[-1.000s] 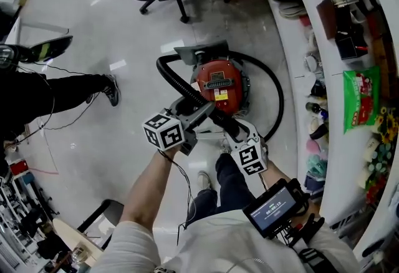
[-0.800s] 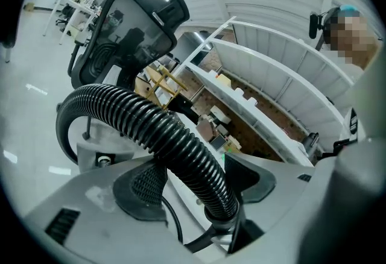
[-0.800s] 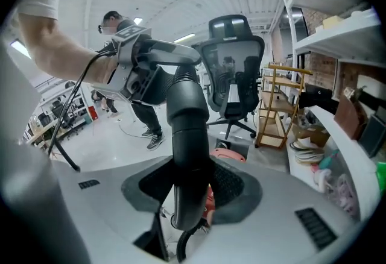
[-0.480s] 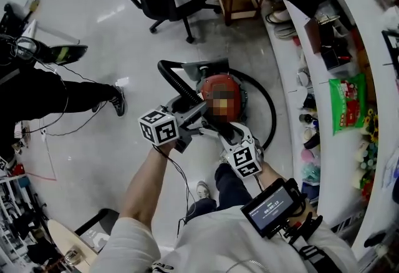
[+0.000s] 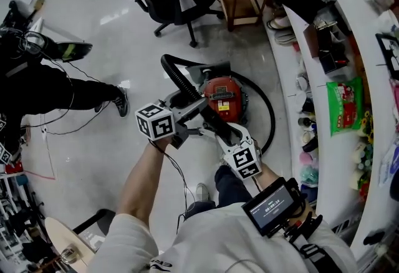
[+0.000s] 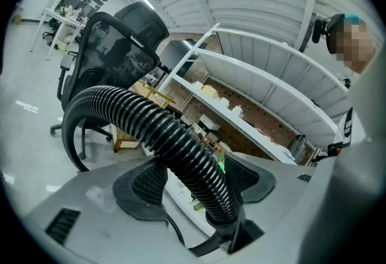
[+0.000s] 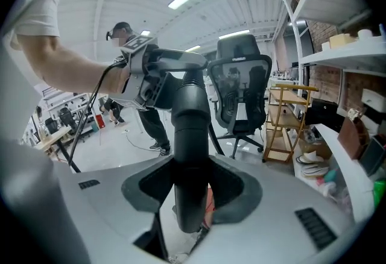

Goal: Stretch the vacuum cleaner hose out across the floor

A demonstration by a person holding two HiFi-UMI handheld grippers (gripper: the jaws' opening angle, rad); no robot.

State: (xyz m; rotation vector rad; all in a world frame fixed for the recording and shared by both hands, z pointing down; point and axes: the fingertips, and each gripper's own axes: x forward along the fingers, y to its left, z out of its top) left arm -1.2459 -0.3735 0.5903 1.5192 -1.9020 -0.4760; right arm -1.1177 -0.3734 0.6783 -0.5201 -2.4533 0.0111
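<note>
Left gripper (image 5: 190, 117) fingers clamp the ribbed hose (image 5: 179, 83), right gripper (image 5: 219, 131) fingers its smooth end. Centre frame, it still curls beside the red vacuum cleaner (image 5: 222, 96); stretching remains.

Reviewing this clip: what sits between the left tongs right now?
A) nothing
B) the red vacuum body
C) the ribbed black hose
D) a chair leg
C: in the left gripper view the left tongs are closed on the ribbed black hose, with its corrugated wall pressed between the two pads.
</note>
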